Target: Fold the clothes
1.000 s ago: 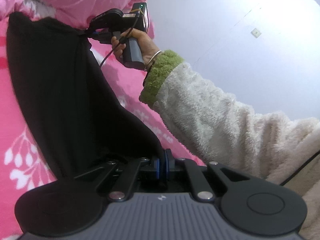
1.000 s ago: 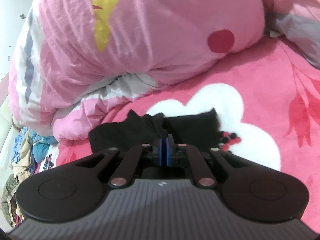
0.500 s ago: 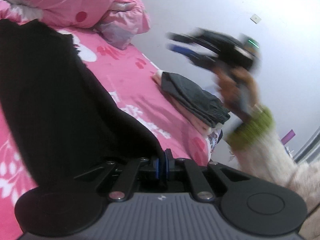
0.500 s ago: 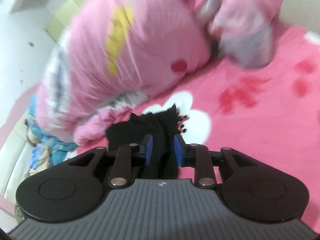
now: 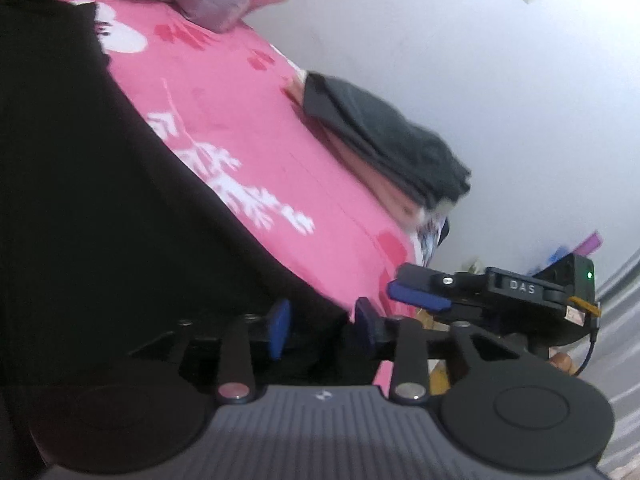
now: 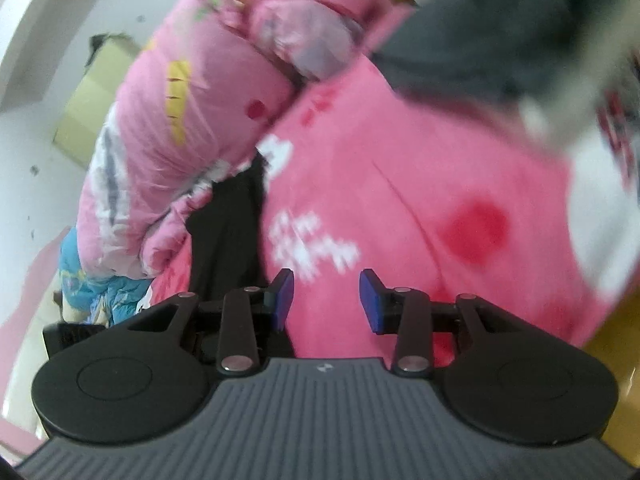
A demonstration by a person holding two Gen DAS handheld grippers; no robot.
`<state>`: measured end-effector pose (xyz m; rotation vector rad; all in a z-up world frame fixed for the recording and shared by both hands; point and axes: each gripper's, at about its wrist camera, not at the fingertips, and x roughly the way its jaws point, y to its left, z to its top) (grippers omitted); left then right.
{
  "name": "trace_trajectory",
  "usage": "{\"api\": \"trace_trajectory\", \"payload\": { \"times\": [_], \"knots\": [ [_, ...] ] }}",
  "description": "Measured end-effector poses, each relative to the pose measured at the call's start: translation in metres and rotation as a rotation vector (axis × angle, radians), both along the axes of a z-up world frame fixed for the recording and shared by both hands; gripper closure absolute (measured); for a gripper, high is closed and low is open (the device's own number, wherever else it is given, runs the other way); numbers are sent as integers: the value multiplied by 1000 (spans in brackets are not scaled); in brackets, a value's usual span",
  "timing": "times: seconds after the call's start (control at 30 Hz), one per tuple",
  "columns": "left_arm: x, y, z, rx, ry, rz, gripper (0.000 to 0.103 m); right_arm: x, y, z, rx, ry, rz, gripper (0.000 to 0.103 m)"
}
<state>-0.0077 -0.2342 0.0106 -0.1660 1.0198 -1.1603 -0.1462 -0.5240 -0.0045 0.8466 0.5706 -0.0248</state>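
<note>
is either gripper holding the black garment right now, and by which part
Nothing is held. The left gripper is opening, with a corner of the black garment lying loose between its pads. The right gripper is opening over the bare pink bedsheet.

Two grippers (one black garment [image 5: 100,184])

Your left gripper [image 5: 320,330] has black linkage arms with silver round screws, blue pads [image 5: 279,328] and a ribbed grey body between two round black discs. Your right gripper [image 6: 326,300] is built the same; seen from the left, it carries white "DAS" lettering, a green light and a yellow-tagged cable.
</note>
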Motion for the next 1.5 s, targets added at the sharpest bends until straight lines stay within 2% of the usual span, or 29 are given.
{"api": "trace_trajectory", "payload": {
  "times": [0.03, 0.07, 0.17, 0.3, 0.37, 0.5, 0.6, 0.67, 0.87, 0.97, 1.07, 1.1, 1.23, 1.3, 1.5],
  "knots": [
    [-5, -4, 2, 4, -28, -8, 53, -3, 2, -11, 24, 11, -16, 67],
    [-11, -5, 5, 2, -59, -15, 50, -6, 5, -17, 33, 16, -22, 67],
    [-26, -6, 17, -9, -122, -51, 49, -15, 11, -28, 51, 17, -34, 67],
    [-43, 11, 34, -20, -179, -88, 47, -19, 16, -27, 56, -5, -17, 67],
    [-50, 29, 40, 11, -225, -84, 47, -16, 23, -21, 30, -15, 10, 67],
    [-58, 70, 46, 134, -318, -9, 47, -2, 45, -6, -60, -37, 110, 67],
    [-64, 98, 47, 227, -376, 51, 48, 11, 59, -2, -134, -15, 149, 67],
    [-70, 111, 48, 267, -404, 78, 48, 15, 64, 0, -149, -9, 176, 69],
    [-86, 120, 44, 321, -484, 98, 48, 10, 82, 16, -199, -25, 233, 69],
    [-91, 113, 40, 333, -527, 93, 48, 4, 89, 20, -178, -27, 263, 69],
    [-90, 109, 35, 345, -550, 89, 48, 3, 91, 14, -103, -7, 286, 69],
    [-89, 109, 33, 349, -547, 93, 50, 4, 90, 10, -80, 8, 286, 69],
    [-82, 114, 26, 357, -520, 116, 70, 9, 80, -8, 46, 63, 253, 68],
    [-79, 117, 23, 361, -503, 128, 76, 12, 73, -14, 113, 65, 244, 68],
    [-77, 125, 17, 353, -484, 154, 85, 25, 60, -20, 201, 99, 190, 69]
  ]
}}
